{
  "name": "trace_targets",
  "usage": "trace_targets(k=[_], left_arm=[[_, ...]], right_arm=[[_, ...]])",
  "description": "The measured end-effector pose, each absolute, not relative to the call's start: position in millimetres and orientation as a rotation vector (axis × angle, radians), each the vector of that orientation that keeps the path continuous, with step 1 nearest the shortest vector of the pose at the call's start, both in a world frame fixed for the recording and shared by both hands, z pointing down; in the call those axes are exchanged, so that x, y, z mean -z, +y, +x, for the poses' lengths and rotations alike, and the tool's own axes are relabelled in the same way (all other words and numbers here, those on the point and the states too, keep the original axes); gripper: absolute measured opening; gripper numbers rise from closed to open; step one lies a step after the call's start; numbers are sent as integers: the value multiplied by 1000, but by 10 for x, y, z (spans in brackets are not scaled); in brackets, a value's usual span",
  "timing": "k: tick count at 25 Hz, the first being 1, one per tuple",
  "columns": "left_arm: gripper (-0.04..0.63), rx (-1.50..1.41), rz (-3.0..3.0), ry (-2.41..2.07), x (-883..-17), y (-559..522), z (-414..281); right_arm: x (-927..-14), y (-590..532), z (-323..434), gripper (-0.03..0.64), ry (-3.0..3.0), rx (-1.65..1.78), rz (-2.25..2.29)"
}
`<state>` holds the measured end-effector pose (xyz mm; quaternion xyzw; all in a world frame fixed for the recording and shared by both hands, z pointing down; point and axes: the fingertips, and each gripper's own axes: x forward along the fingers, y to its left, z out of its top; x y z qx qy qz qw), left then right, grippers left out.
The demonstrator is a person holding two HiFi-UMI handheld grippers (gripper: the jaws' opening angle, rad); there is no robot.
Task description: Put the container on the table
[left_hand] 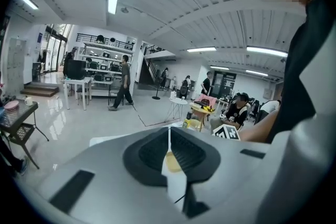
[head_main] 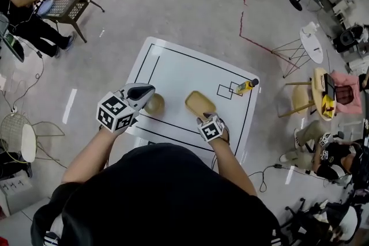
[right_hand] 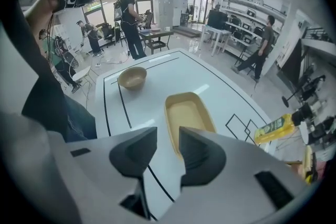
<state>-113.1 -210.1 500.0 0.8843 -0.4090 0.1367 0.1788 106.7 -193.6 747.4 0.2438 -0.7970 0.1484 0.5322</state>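
A tan rectangular container [head_main: 200, 103] lies flat on the white table [head_main: 173, 69] with nothing inside it. My right gripper [head_main: 206, 118] hangs just above its near end, open and holding nothing. In the right gripper view the container [right_hand: 188, 113] shows beyond the parted jaws of that gripper [right_hand: 168, 145]. To its left stands a round tan bowl [head_main: 154, 103], also seen in the right gripper view [right_hand: 132, 77]. My left gripper [head_main: 147, 90] hovers over the bowl, and its jaws [left_hand: 169, 140] are pressed together with nothing between them.
A yellow bottle [head_main: 245, 87] lies on the table's far right corner by small black squares. Black lines mark the tabletop. Around the table are a black low table [head_main: 69, 0], small round tables [head_main: 311, 46], chairs, floor cables and several people.
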Motion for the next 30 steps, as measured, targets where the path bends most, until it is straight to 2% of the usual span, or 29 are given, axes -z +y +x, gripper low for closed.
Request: trace_targets(k=[9, 14, 30], left_arm=[[18, -386, 2561, -1090, -4907, -2066, -1040], [18, -374, 2599, -1054, -4827, -2076, -983], [18, -336, 2678, -986, -4610, -2034, -919]], right_arm=[[-7006, -2001, 1028, 132, -1989, -397, 681], [-6703, -1994, 1019, 98, -2030, -406, 728], [-5956, -1908, 1191, 69, -2114, -366, 907]])
